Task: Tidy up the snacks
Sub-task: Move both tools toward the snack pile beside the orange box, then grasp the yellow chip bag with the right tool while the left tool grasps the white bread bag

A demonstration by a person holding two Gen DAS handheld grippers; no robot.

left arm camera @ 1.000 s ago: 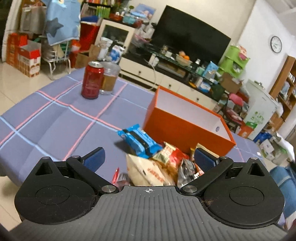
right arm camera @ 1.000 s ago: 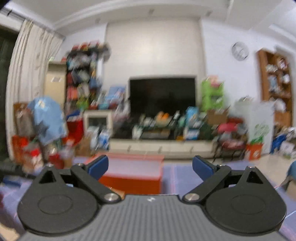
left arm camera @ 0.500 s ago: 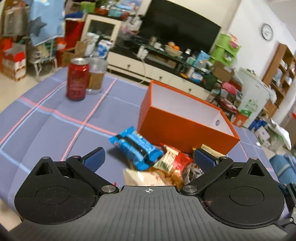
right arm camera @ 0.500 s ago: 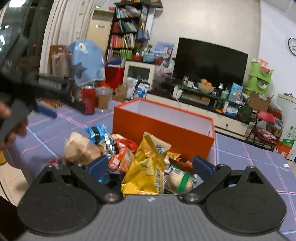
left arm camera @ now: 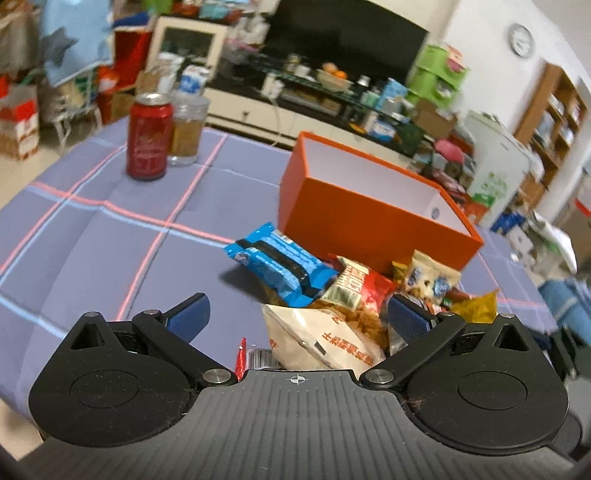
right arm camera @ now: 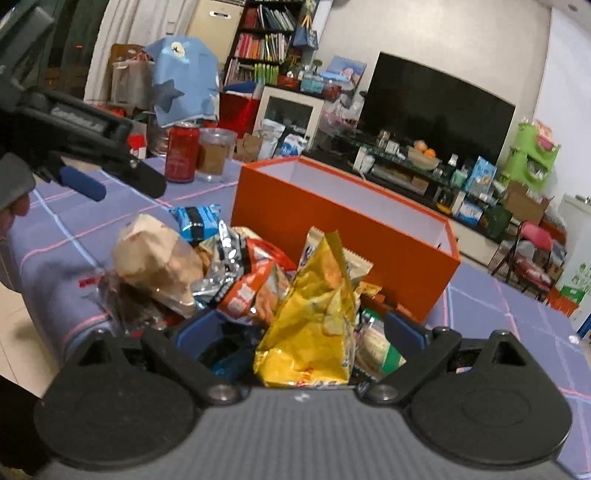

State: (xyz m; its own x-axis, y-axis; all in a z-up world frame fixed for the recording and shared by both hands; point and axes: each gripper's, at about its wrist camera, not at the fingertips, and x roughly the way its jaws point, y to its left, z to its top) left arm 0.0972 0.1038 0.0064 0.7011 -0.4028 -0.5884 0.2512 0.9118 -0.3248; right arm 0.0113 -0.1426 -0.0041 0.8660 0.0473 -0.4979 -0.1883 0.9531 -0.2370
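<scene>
The left gripper [left arm camera: 298, 319] hangs above the near edge of the snack pile with its blue pads spread wide and nothing between them. The right gripper [right arm camera: 299, 328] is just as wide, low over the heap, with a yellow chip bag [right arm camera: 314, 314] standing up in the gap; its pads are apart from the bag on both sides.

The snacks lie bunched on the tabletop [left arm camera: 92, 236], pressed against the near wall of an orange box [left arm camera: 369, 225]. Among them are a blue cookie pack [left arm camera: 280, 266], a red packet [left arm camera: 354, 288] and a pale bag [left arm camera: 325, 339] nearest the left gripper. The box is open at the top, white inside, and no snack shows in it.

The tabletop wears a lilac cloth crossed by pink and pale blue lines. Far across it a red can [left arm camera: 149, 142] stands just beside a glass jar [left arm camera: 186, 129].

Beyond is a crowded living room: a dark television [right arm camera: 436, 122] on a low cabinet, a bookshelf [right arm camera: 258, 44], green bins [right arm camera: 532, 155], a round wall clock [left arm camera: 521, 35].
</scene>
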